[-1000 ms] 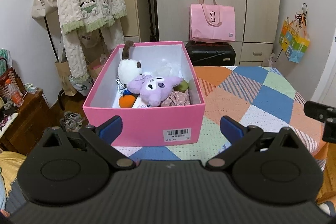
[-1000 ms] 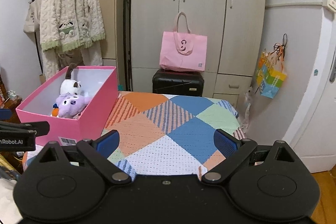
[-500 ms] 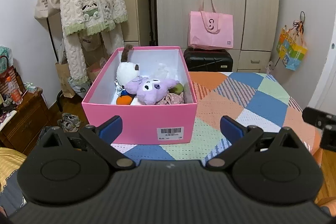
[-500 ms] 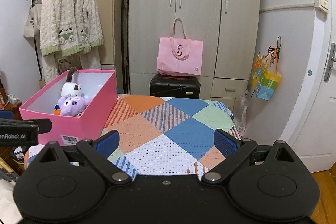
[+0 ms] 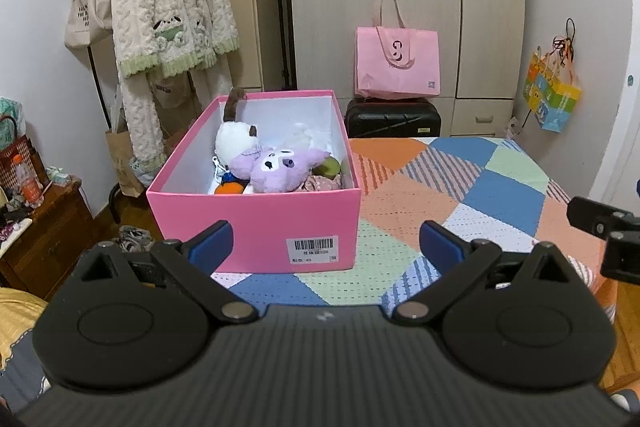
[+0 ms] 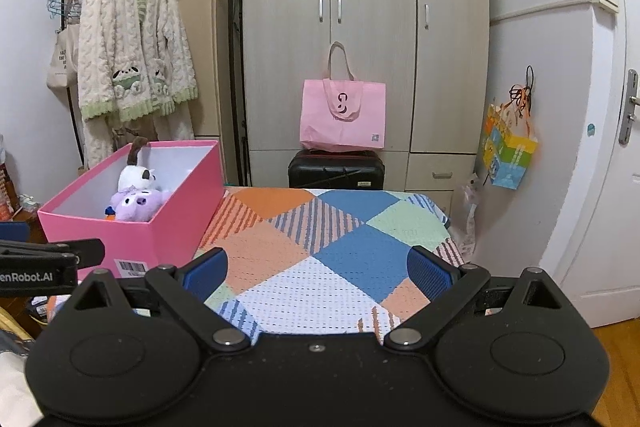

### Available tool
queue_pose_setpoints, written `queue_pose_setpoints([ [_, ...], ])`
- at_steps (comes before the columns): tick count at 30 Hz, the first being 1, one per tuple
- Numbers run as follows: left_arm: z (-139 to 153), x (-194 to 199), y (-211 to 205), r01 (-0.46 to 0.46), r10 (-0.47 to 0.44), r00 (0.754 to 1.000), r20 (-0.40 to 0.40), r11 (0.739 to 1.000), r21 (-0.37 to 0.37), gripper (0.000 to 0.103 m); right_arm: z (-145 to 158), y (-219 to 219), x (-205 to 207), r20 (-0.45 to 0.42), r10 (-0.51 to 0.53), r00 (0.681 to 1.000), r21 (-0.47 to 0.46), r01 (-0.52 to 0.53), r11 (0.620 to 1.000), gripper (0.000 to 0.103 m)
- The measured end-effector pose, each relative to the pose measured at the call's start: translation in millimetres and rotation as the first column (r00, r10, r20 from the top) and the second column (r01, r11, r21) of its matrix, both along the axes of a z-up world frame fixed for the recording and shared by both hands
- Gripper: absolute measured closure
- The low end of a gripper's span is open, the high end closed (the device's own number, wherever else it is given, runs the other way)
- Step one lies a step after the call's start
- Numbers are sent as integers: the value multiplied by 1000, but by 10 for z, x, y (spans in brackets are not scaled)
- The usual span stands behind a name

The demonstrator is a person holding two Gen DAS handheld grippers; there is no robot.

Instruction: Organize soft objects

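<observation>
A pink box (image 5: 256,219) (image 6: 160,231) stands on the left of a patchwork-covered table (image 5: 460,195) (image 6: 320,247). Inside lie soft toys: a purple plush (image 5: 280,169) (image 6: 136,205), a white plush with a brown tail (image 5: 234,141) (image 6: 134,177), an orange piece (image 5: 228,189) and patterned fabric (image 5: 320,183). My left gripper (image 5: 324,247) hangs open in front of the box's near wall, holding nothing. My right gripper (image 6: 318,269) is open over the bare patchwork, to the right of the box, also holding nothing.
A pink tote bag (image 6: 344,115) sits on a black suitcase (image 6: 336,171) before the wardrobe (image 6: 360,27). A fluffy robe (image 5: 168,11) hangs on a rack at left. A colourful bag (image 6: 508,151) hangs by the door. A wooden side cabinet (image 5: 44,227) stands at far left.
Both grippers have drawn back and risen away from the box, so it looks smaller and farther. Both stay open; the toys in the box have not moved.
</observation>
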State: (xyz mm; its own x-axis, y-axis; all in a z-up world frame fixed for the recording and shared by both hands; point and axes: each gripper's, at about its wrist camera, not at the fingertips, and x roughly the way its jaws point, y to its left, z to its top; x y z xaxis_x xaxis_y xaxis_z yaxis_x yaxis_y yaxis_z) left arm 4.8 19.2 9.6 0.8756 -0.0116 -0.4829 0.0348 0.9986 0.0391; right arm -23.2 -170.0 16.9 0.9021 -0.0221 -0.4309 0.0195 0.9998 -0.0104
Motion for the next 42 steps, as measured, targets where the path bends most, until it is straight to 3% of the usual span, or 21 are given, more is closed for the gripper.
queue_pose_setpoints([
  [10, -28, -41, -73, 4, -6, 999, 37, 999, 41, 2, -5, 27, -68, 33, 7, 999, -38, -5, 999, 5],
  [42, -34, -20, 14, -16, 15, 998, 61, 1000, 17, 2, -59, -8, -7, 13, -42, 999, -31, 43, 999, 5],
])
